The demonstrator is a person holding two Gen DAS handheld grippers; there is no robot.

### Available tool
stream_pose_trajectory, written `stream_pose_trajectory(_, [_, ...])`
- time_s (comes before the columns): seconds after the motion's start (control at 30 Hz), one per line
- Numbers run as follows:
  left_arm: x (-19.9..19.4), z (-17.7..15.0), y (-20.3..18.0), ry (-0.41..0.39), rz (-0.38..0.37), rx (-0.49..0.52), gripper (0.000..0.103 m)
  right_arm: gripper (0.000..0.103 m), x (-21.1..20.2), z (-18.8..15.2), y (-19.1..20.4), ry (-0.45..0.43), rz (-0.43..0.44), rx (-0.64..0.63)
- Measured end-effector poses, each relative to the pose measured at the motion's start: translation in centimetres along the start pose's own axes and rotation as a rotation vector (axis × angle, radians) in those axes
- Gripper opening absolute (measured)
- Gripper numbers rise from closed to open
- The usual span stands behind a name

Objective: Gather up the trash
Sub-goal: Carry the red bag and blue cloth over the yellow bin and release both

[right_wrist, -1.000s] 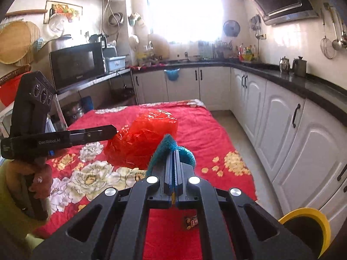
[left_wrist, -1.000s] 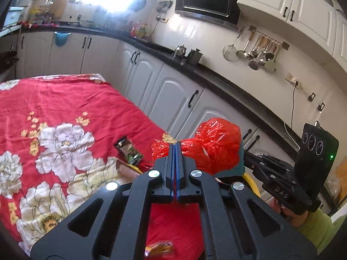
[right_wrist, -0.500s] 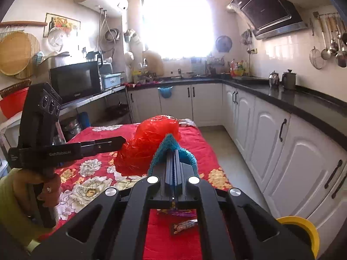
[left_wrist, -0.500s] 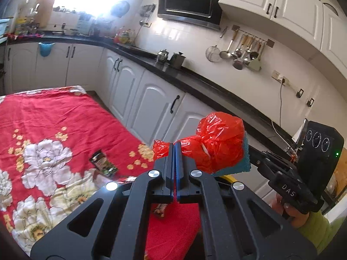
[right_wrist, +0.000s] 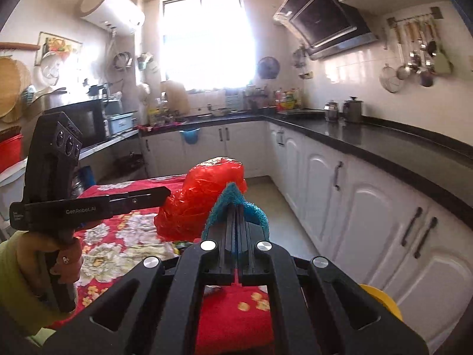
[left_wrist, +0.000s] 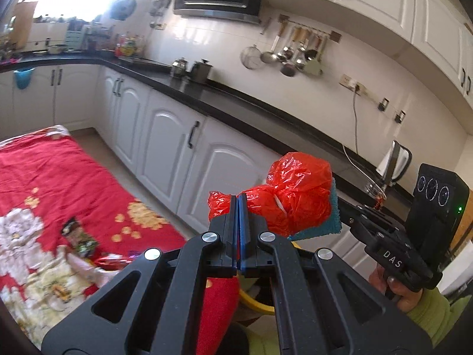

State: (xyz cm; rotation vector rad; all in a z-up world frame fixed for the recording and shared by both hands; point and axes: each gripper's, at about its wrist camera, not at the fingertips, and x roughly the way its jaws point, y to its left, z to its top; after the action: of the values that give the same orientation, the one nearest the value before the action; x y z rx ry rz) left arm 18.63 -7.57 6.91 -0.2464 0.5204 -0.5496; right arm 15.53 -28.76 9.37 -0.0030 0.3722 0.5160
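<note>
Your left gripper [left_wrist: 239, 204] has its jaws pressed together on a twisted edge of the red plastic bag [left_wrist: 295, 195], and the bag is lifted clear of the table, hanging in the air between your 2 tools. Your right gripper [right_wrist: 236, 207] has its jaws clamped on a teal cloth [right_wrist: 236, 207], which folds over the fingertips like a tent and lies against the side of the bag. In the left wrist view the same cloth shows as a teal strip behind and below the bag, touching it. The right gripper appears there at the right edge, held in your right hand [left_wrist: 396, 287] with a green sleeve [left_wrist: 434, 310] below it. In the right wrist view the left gripper reaches in from the left and meets the bag, with your left hand [right_wrist: 59, 254] wrapped around its grip. The table [left_wrist: 44, 177] lies below and to the left, covered by a red cloth with a white and yellow flower print. 1 dark snack wrapper [left_wrist: 78, 236] lies flat on that covering near its right edge, and a few smaller shiny wrappers [left_wrist: 113, 260] sit just beside it, too blurred to identify. A round yellow rim [right_wrist: 384, 301] shows low at the right of the right wrist view, beside the white cabinets [right_wrist: 340, 195]. A black countertop [left_wrist: 236, 100] runs above those cabinets.
</note>
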Motion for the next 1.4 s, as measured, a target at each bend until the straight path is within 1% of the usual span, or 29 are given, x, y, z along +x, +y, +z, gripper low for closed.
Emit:
stream_pose_trajectory(0.23, [4.5,-0.4,-4.1,0.052,-0.062,0.046,0.0,0.001,-2.5,-1.5,-4.5,0.0,-0.083,0.056])
stream_pose_trajectory(0.37, [6.5,-0.8,-5.9,0.077,-0.088,0.068,0.0,0.001,-3.7,-2.4,-6.5,0.002,-0.121,0.083])
stream_pose_trajectory(0.53, [8.4,-1.4,-7.5,0.107,-0.107,0.092,0.0,0.001,-5.3,-3.7,-8.9,0.008,-0.161,0.116])
stream_pose_trajectory(0.73, [10.8,-2.2,-9.2,0.139,-0.119,0.11,0.0,0.001,-6.0,-5.1,-10.7,0.027,-0.193,0.144])
stream_pose_trajectory(1.0, [12.8,-3.5,-9.7,0.175,-0.113,0.124,0.0,0.001,-5.7,-7.4,-12.3,0.08,-0.229,0.177])
stream_pose_trajectory(1.4, [16.3,-6.3,-8.8,0.259,-0.083,0.109,0.0,0.001,-3.3,-11.8,-14.7,0.187,-0.259,0.261])
